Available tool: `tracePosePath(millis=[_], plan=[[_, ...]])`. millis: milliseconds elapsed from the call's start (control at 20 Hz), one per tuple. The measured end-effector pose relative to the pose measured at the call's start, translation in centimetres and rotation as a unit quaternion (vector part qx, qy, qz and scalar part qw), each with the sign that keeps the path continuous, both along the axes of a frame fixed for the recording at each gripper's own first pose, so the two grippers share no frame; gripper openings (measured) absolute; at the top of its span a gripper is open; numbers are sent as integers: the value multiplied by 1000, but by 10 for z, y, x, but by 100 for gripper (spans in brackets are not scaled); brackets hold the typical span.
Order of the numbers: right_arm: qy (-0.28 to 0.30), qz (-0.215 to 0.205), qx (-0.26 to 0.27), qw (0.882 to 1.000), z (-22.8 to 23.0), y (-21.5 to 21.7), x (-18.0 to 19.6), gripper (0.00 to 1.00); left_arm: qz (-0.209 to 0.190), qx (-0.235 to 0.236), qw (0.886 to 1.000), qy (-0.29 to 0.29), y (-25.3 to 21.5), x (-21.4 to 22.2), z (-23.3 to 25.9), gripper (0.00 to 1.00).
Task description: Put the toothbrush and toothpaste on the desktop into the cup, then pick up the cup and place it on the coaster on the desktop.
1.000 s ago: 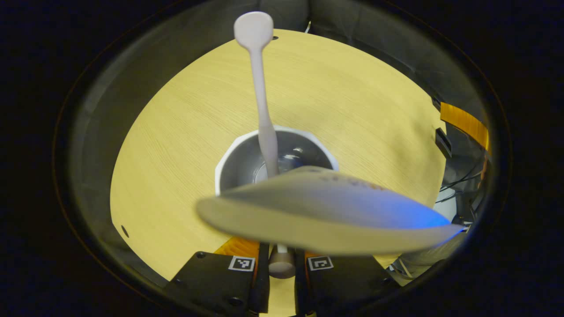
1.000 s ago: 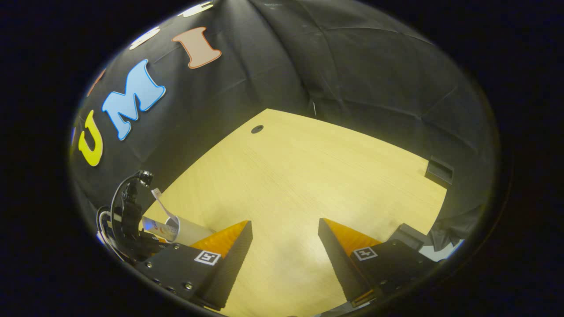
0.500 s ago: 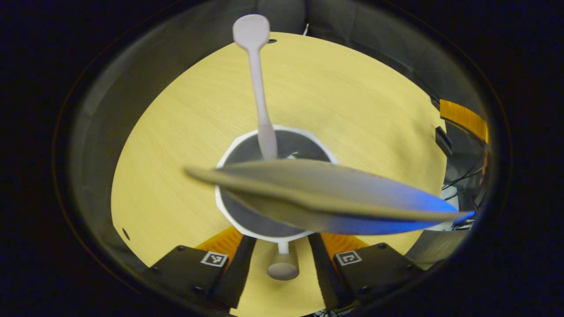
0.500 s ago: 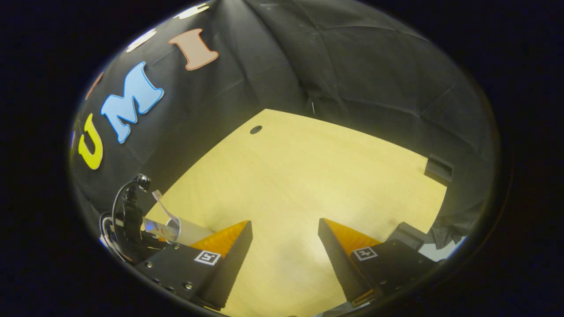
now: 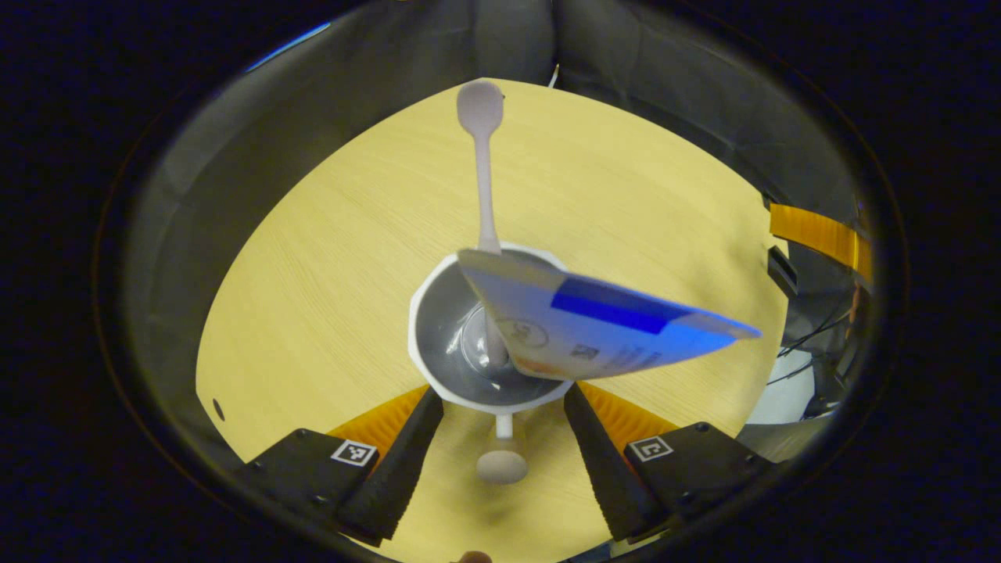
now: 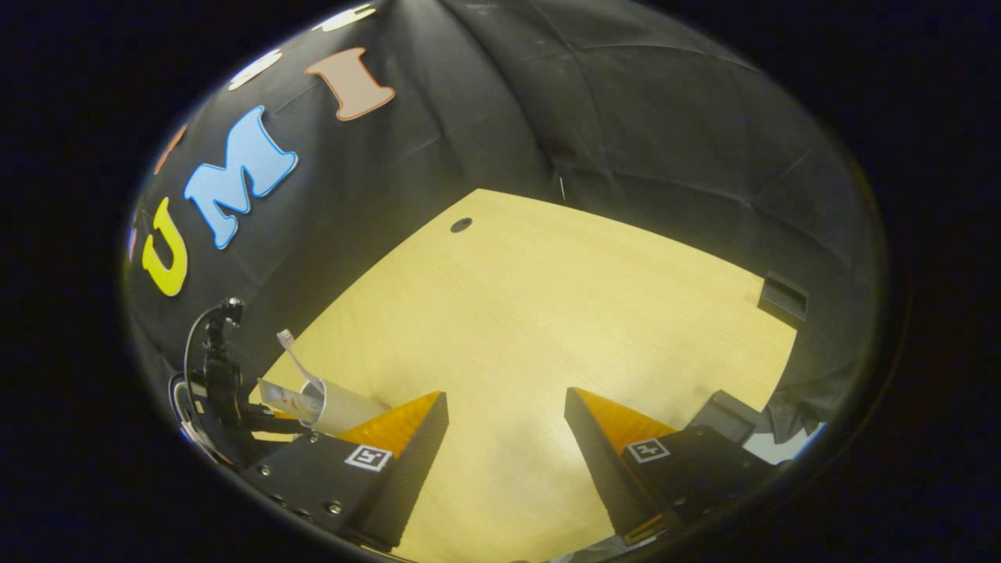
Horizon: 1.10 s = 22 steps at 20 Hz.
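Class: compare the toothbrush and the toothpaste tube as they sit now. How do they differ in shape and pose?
The toothbrush is a thin pale stick leaning on the far rim; the toothpaste tube is broad and flat, white and blue, tilting right. The toothbrush pokes out farther. Both stand in the white cup, gripped by nothing.

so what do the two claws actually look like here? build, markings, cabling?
Left claw: two wedge-shaped fingers on black blocky bodies with visible screws, each body carrying a small square black-and-white fiducial tag. Right claw has the same build: tapered wedge fingers with a ribbed inner face, black housings, screw heads, one tag per side. The right gripper view also shows the left claw's black rig with looped black cables.
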State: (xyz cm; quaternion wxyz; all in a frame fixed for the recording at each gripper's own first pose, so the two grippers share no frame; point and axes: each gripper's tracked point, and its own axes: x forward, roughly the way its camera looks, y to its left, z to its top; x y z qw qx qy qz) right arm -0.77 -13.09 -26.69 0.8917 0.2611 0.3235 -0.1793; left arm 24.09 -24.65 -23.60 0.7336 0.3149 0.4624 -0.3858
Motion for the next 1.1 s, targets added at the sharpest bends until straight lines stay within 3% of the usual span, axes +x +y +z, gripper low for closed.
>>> tracePosePath(millis=[600,900,1100], plan=[[-9,42,-12,999,14,29,5,93,34,-101,993,-60,8,-6,79,99],[-23,97,-31,994,32,62,18,93,96,-173,977,-78,17,-17,117,100],[-48,152,-49,986,56,96,35,93,157,-220,956,-110,35,-10,145,99]])
